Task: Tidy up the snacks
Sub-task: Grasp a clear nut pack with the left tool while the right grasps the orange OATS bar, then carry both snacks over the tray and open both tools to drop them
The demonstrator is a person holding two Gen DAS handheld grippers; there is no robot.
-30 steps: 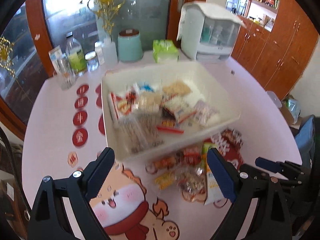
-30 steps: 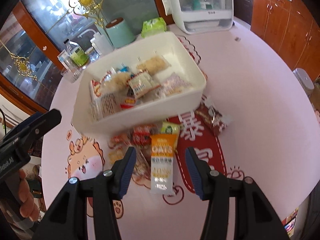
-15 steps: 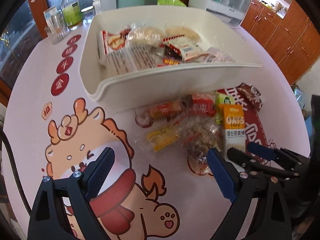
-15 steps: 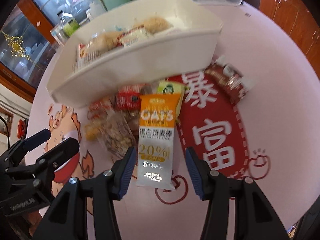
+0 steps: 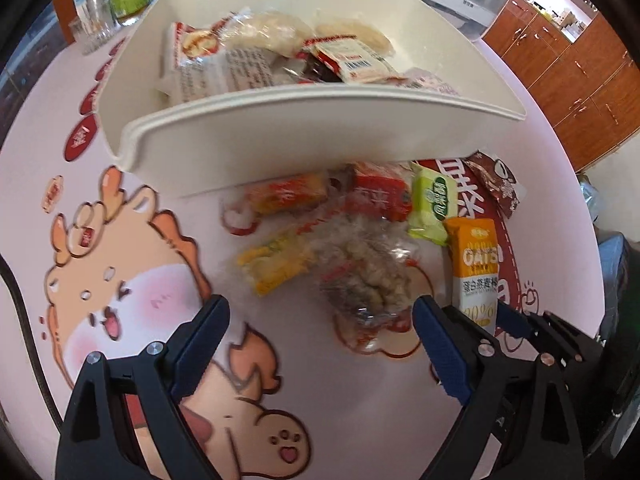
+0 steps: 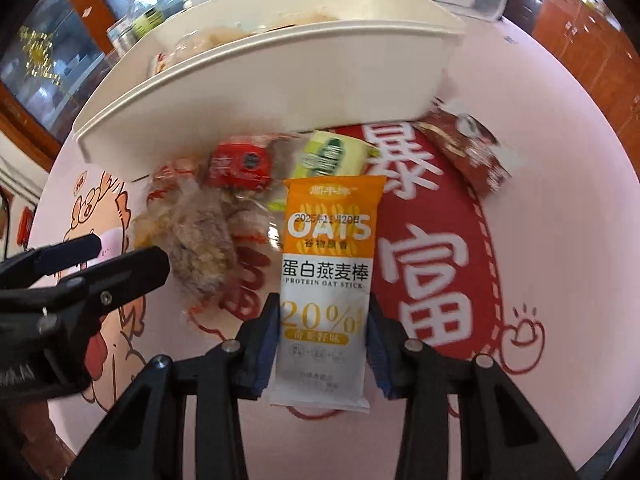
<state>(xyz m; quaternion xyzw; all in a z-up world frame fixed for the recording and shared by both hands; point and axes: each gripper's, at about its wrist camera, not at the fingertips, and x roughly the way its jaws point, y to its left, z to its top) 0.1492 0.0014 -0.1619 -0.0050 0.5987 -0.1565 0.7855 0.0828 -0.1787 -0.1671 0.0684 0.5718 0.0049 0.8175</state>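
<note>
Right wrist view: the oat bar [image 6: 326, 280], an orange-and-white packet, lies flat on the table [image 6: 560, 200] at lower centre of the frame. Its long axis runs up and down the frame, the orange "OATS" end towards the bin [image 6: 260, 80] at the top and the white end towards the camera. The right gripper [image 6: 322, 344] straddles the white end; its jaws are closing, with the blue pads at the packet's two long edges, and contact cannot be told for certain.

Above the bar, along the bin's near wall, lie a green packet [image 6: 328, 156] and a red packet [image 6: 240, 164]; a clear bag [image 6: 200, 248] of grain pieces lies to its left, and a brown packet [image 6: 468, 148] at upper right.

Left wrist view: the left gripper [image 5: 320, 344] stands wide, with nothing between its jaws, over bare table in the lower half of the frame. The clear bag [image 5: 364, 276] and a yellow packet [image 5: 272, 264] lie just above it. The oat bar [image 5: 476, 268] shows at right, nearly vertical in the frame. The bin [image 5: 320, 132], upper centre, holds several wrapped snacks.
</note>
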